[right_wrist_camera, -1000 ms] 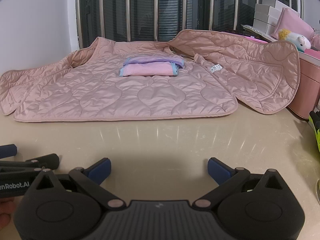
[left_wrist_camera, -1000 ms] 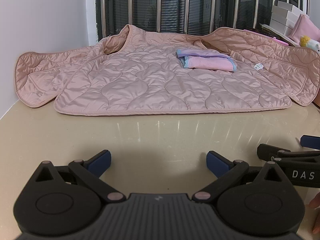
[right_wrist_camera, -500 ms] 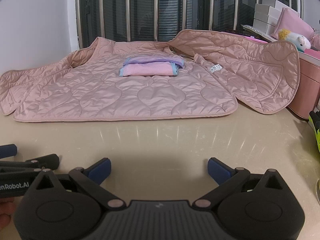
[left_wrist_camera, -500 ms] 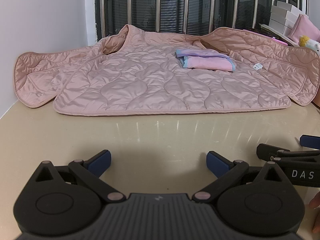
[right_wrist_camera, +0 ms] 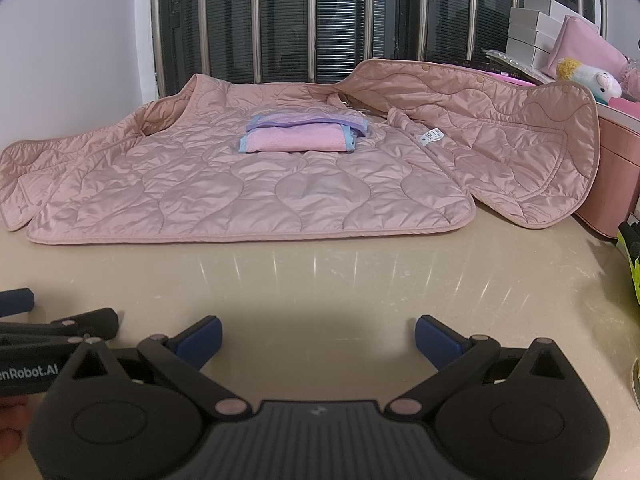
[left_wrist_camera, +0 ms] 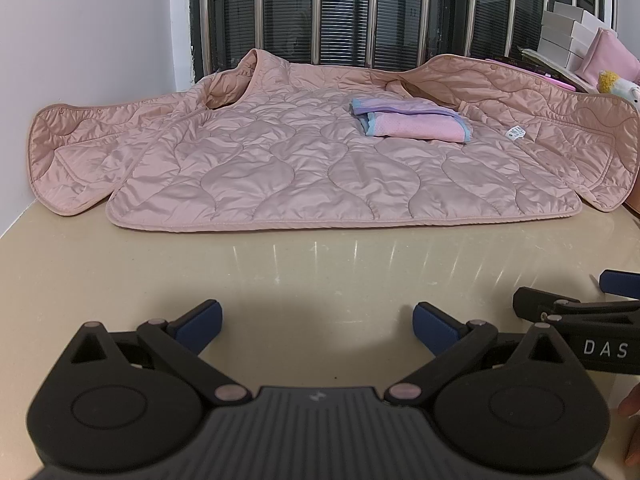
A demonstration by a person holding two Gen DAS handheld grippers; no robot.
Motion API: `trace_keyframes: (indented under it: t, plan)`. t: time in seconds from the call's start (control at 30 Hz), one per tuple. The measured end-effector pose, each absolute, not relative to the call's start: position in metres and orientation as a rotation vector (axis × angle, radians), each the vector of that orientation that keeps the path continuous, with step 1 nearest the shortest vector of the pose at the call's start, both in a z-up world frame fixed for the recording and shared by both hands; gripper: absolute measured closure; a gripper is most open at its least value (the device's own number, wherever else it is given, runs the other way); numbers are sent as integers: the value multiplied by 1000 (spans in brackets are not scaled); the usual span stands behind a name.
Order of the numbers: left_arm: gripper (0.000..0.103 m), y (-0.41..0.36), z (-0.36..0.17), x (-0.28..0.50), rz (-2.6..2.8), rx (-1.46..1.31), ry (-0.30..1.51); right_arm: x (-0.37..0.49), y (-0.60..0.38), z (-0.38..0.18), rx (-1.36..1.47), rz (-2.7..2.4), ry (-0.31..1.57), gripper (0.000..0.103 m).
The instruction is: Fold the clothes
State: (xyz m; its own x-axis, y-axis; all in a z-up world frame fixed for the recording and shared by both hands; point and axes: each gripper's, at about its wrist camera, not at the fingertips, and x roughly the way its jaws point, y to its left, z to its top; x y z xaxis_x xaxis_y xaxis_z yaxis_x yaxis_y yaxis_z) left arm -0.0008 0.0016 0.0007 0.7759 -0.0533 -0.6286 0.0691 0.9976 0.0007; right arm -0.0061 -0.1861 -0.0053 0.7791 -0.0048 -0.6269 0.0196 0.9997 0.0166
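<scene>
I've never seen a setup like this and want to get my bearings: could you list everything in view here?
quilted jacket: one, pink, spread open and flat at the back of the table
folded garment: one, pink with blue and lilac edging, lying on the jacket's middle
white label: one, on the jacket, right of the folded garment
table: one, glossy beige, bare in front of the jacket
window bars: several, metal, behind the jacket
white boxes: a stack, far right, by the window
pink pouch: one, leaning against the boxes
plush toy: one, white and yellow, far right
pink box: one, right edge, under the jacket's flap
left tool: one, black with blue pads, open, over bare table
right tool: one, black with blue pads, open, beside it
</scene>
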Motion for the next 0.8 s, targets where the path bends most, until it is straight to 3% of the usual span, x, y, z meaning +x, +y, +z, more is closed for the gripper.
trace_keyframes:
  t: [0.8]
  plan:
    - [1, 0, 1, -1, -72, 26, 679, -7, -188, -5, 22, -11, 676, 0]
